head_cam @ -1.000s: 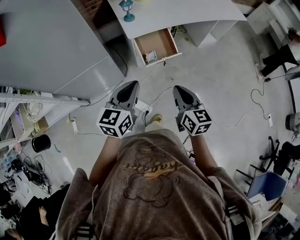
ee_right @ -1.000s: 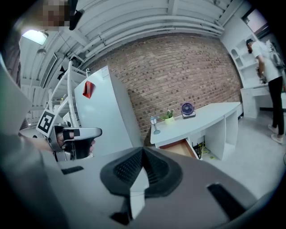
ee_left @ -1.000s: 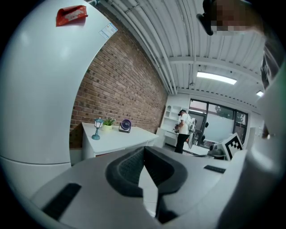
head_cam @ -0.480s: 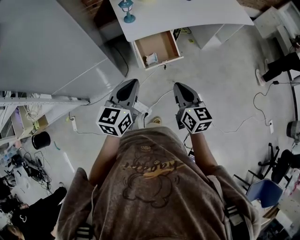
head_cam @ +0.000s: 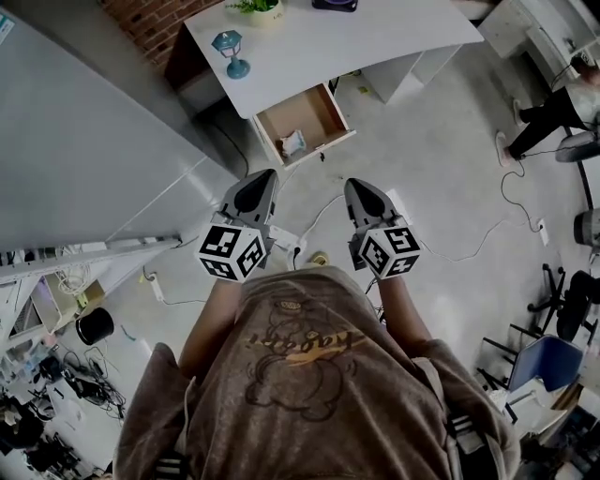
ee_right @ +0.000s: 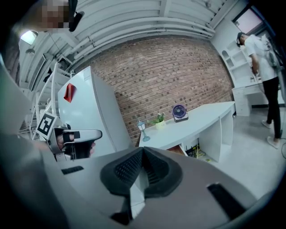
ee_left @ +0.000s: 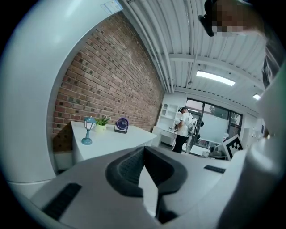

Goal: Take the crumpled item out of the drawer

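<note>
The open wooden drawer [head_cam: 302, 120] sticks out from under the white desk [head_cam: 328, 42] ahead of me. A pale crumpled item [head_cam: 292, 142] lies in its near left corner. My left gripper [head_cam: 261, 180] and right gripper [head_cam: 357, 187] are held side by side at chest height, well short of the drawer, pointing toward it. Both are shut with nothing between the pads. In the left gripper view the left gripper [ee_left: 144, 152] aims over the desk [ee_left: 111, 139]. In the right gripper view the right gripper [ee_right: 142, 154] shows a brown sliver of the drawer [ee_right: 179, 150] just beyond it.
A blue lamp [head_cam: 231, 52], a potted plant [head_cam: 255, 7] and a small fan [ee_right: 178, 112] stand on the desk. A large white cabinet [head_cam: 84, 159] fills the left. Cables and a power strip [head_cam: 286, 239] lie on the floor. Another person [head_cam: 548, 117] stands at the right.
The desk and drawer have shifted down and left in the head view, so more of the desktop shows. Both grippers stay shut and keep their place before my chest.
</note>
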The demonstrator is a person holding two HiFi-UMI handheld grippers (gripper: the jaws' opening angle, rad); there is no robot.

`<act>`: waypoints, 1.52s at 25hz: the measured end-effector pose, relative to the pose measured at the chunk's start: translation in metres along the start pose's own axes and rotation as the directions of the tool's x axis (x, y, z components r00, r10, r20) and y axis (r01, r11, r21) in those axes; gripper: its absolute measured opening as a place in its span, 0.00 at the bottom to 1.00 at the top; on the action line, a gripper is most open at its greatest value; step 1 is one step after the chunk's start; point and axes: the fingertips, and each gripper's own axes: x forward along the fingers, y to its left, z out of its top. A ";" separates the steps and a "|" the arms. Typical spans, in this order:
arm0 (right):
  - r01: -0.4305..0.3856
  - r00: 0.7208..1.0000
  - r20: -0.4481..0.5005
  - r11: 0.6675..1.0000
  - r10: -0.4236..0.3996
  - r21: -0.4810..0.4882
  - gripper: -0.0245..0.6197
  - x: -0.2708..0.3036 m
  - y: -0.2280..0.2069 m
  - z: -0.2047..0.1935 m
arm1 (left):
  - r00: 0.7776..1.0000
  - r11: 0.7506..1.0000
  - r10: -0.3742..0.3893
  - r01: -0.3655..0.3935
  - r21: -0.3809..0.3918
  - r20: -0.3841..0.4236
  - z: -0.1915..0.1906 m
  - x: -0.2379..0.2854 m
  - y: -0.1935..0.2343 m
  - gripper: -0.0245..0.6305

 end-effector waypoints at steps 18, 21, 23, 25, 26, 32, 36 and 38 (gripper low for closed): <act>0.151 0.988 -0.026 0.988 -0.150 0.020 0.03 0.057 0.005 0.002 | 0.986 0.991 -0.132 0.132 -0.009 -0.102 -0.003 0.049 0.068 0.05; 0.202 0.979 -0.016 0.979 -0.202 0.021 0.03 0.064 0.002 -0.001 | 0.974 0.983 -0.184 0.185 -0.006 -0.129 -0.010 0.059 0.078 0.05; 0.236 0.972 -0.011 0.971 -0.236 0.024 0.03 0.068 -0.003 -0.007 | 0.964 0.976 -0.217 0.219 -0.001 -0.153 -0.020 0.067 0.084 0.05; 0.261 0.965 -0.008 0.965 -0.261 0.032 0.03 0.074 -0.008 -0.016 | 0.955 0.970 -0.237 0.243 0.011 -0.175 -0.029 0.074 0.090 0.05; 0.269 0.963 -0.007 0.962 -0.269 0.038 0.03 0.077 -0.009 -0.019 | 0.952 0.968 -0.242 0.250 0.018 -0.186 -0.033 0.078 0.093 0.05; 0.259 0.966 -0.035 0.963 -0.257 0.075 0.03 0.095 -0.026 -0.044 | 0.952 0.977 -0.203 0.213 0.021 -0.227 -0.055 0.102 0.110 0.05; 0.212 0.975 -0.077 0.975 -0.206 0.067 0.03 0.115 -0.045 -0.061 | 0.959 0.989 -0.136 0.147 0.028 -0.247 -0.076 0.119 0.122 0.05; 0.191 0.978 -0.094 0.980 -0.185 0.059 0.03 0.126 -0.057 -0.066 | 0.961 0.993 -0.108 0.118 0.024 -0.254 -0.085 0.129 0.129 0.05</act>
